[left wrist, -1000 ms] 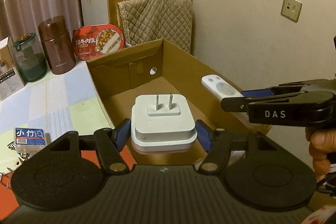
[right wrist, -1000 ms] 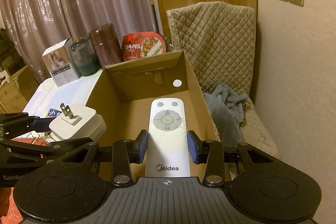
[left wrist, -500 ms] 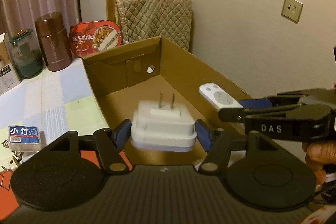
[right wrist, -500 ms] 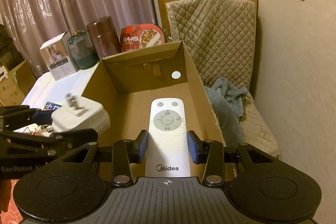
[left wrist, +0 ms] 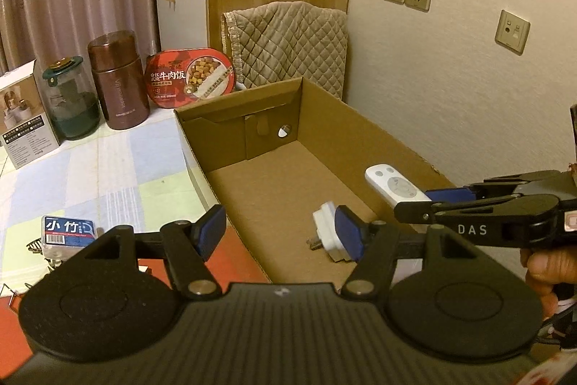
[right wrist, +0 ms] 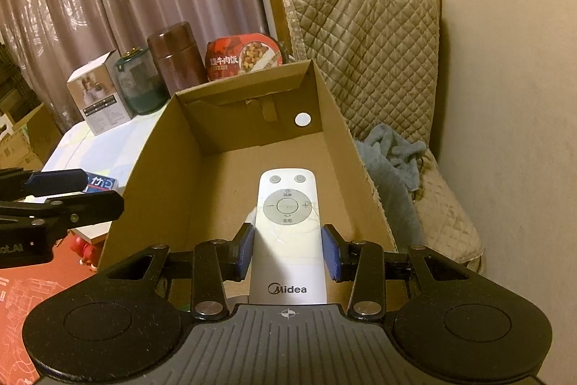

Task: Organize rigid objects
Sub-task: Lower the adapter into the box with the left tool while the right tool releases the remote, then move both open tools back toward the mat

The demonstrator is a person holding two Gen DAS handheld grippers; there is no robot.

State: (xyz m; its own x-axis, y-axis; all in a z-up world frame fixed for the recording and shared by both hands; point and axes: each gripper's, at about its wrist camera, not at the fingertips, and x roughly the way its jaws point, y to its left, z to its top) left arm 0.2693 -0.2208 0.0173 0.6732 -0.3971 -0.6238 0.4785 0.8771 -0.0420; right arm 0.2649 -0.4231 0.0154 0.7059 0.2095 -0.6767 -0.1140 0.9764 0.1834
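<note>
Lying on the floor of the cardboard box (left wrist: 324,118), near its front edge: white plug adapter (left wrist: 326,231), just beyond the spread, empty left gripper (left wrist: 279,233), partly behind its right pad. Right gripper (right wrist: 288,249) pinches white Midea remote (right wrist: 288,222) above the box's right side.

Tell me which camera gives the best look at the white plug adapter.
The left wrist view: the plug adapter lies in the cardboard box, prongs visible. In the right wrist view only a white sliver shows behind the remote.
</note>
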